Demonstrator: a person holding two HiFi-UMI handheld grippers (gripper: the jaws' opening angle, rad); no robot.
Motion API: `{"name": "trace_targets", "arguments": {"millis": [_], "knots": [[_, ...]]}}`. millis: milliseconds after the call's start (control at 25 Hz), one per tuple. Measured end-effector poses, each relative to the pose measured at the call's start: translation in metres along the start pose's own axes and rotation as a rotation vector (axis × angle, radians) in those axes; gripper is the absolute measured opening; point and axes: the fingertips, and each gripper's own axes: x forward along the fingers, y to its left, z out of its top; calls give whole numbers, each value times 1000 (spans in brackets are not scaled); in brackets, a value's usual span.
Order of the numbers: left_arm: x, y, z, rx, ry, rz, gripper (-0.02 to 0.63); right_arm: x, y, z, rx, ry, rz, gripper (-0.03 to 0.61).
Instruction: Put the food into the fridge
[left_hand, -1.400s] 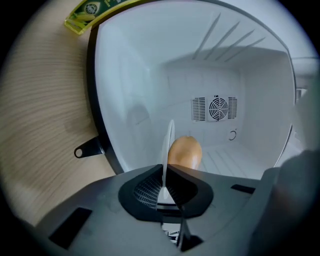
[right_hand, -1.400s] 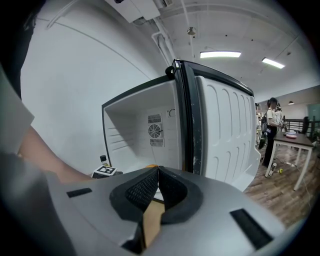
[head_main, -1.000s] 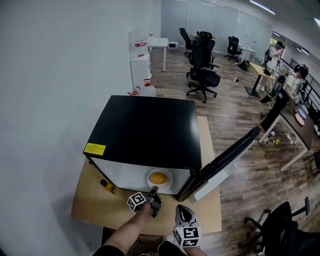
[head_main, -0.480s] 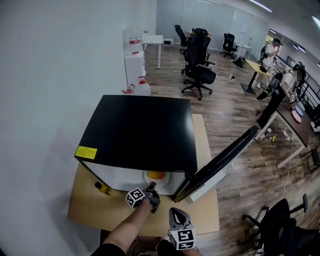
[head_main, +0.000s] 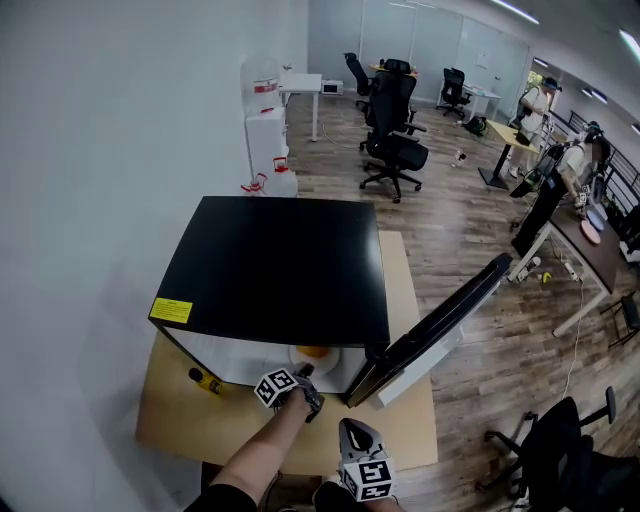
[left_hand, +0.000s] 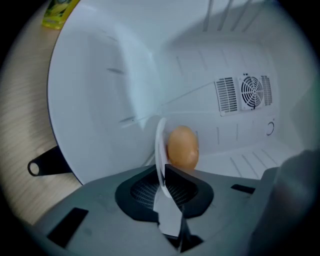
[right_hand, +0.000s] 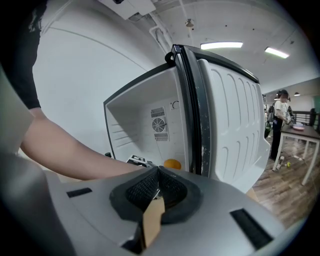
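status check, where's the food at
Left hand-held gripper shut on plate rim, orange food aboard, at fridge opening. Right hand-held gripper shut, empty. Door open, nothing blocking.

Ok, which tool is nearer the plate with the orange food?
Left. The left tool grips the plate by its rim, just inside the fridge. The right tool is shut and empty, outside the fridge opening and apart from the plate.

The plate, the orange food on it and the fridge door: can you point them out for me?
plate (left_hand: 159, 142): left gripper view, its thin white rim, seen edge-on.
orange food (left_hand: 182, 146): left gripper view, its middle.
fridge door (right_hand: 230, 115): right gripper view, its white ribbed inner lining.
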Motion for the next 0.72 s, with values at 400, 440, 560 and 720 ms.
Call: {"name": "trace_targets", "arguments": {"millis": [400, 440, 560, 720], "knots": [[-1, -12, -5, 309, -61, 135, 110, -13, 9, 0, 9, -29, 72, 60], [-3, -12, -3, 353, -59, 148, 132, -14, 9, -1, 2, -28, 71, 60], [-6, -10, -1, 491, -39, 186, 210, -16, 12, -4, 5, -29, 74, 60], [-10, -8, -2, 595, -13, 235, 238, -17, 19, -4, 5, -38, 98, 60]]}}
